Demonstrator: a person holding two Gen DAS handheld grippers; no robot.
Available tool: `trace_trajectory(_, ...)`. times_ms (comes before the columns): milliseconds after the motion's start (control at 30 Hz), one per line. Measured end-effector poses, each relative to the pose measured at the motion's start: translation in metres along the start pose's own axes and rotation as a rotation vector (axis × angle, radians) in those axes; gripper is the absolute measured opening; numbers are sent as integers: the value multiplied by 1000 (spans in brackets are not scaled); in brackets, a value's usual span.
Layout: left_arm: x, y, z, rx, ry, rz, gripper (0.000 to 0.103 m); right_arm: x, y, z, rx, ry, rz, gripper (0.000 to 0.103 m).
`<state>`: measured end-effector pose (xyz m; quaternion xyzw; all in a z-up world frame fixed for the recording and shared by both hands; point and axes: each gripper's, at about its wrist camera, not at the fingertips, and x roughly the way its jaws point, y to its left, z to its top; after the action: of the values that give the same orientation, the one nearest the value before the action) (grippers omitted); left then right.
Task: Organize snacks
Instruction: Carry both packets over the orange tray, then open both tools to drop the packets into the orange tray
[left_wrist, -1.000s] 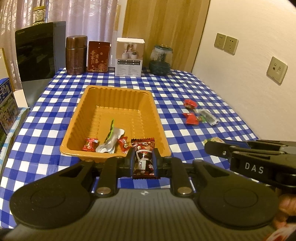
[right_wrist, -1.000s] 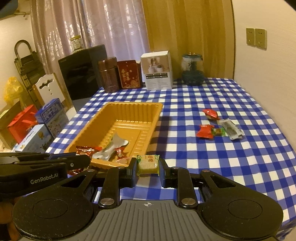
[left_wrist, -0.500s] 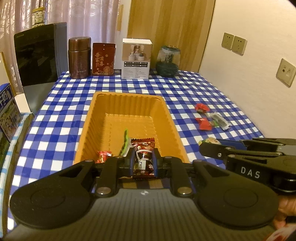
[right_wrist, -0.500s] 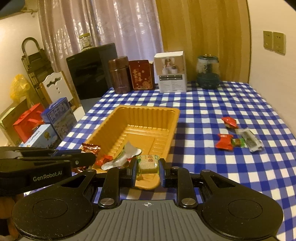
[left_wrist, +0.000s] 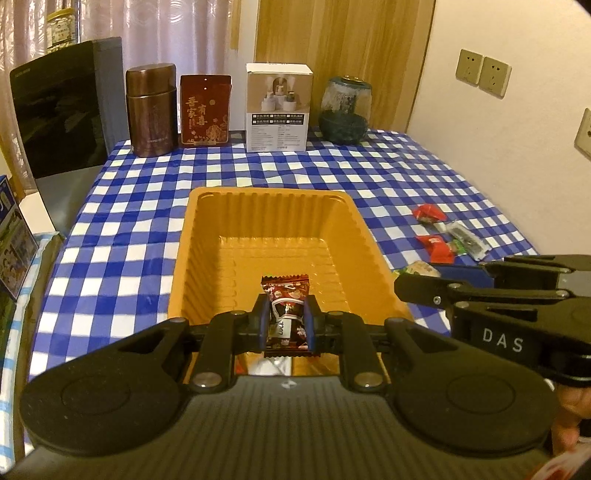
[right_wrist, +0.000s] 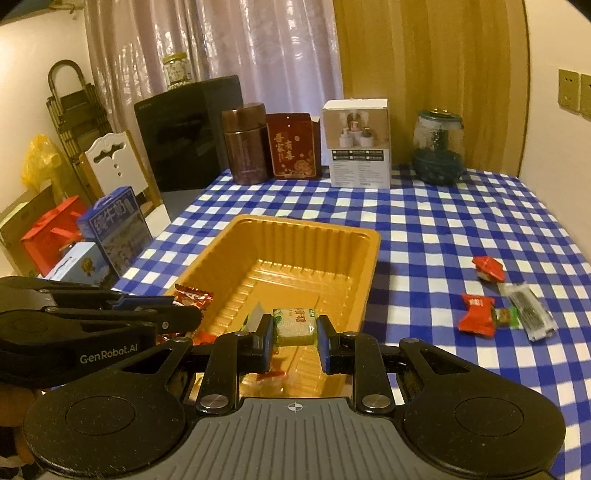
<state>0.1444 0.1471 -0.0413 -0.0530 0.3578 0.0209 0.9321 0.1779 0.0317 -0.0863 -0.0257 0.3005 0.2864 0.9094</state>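
Observation:
An orange plastic tray sits mid-table on the blue checked cloth. My left gripper is shut on a dark red candy packet, held over the tray's near end. My right gripper is shut on a pale green-and-white candy, also above the tray's near part. Under the grippers, a few wrapped snacks lie in the tray, mostly hidden. Two red candies and a clear-wrapped snack lie on the cloth to the right.
Along the table's far edge stand a brown canister, a red box, a white box and a glass jar. A black appliance stands at the far left. Boxes and bags sit off the left side.
Both grippers moved forward together, from the tray's near rim to over its inside. Each still holds its candy. The snacks lying in the tray slid out of sight beneath the grippers.

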Motion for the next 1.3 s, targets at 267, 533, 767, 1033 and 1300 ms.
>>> trace_trajectory(267,29,20,16,-8,6,-3,17,26,-10,13,-4,6,-4,25)
trace_trajectory(533,52,30,20,-25,20,-4,17,53,-20,19,-2,19,-8,25)
trace_trajectory(767,63,33,20,-24,28,5,17,68,-23,20,2,28,-2,25)
trace_trajectory(1033,65,41,19,-44,21,32,28,74,-25,18,16,33,3,25)
trace_trajectory(1300,57,43,20,-51,-2,47,28,70,-24,17,20,33,12,25)
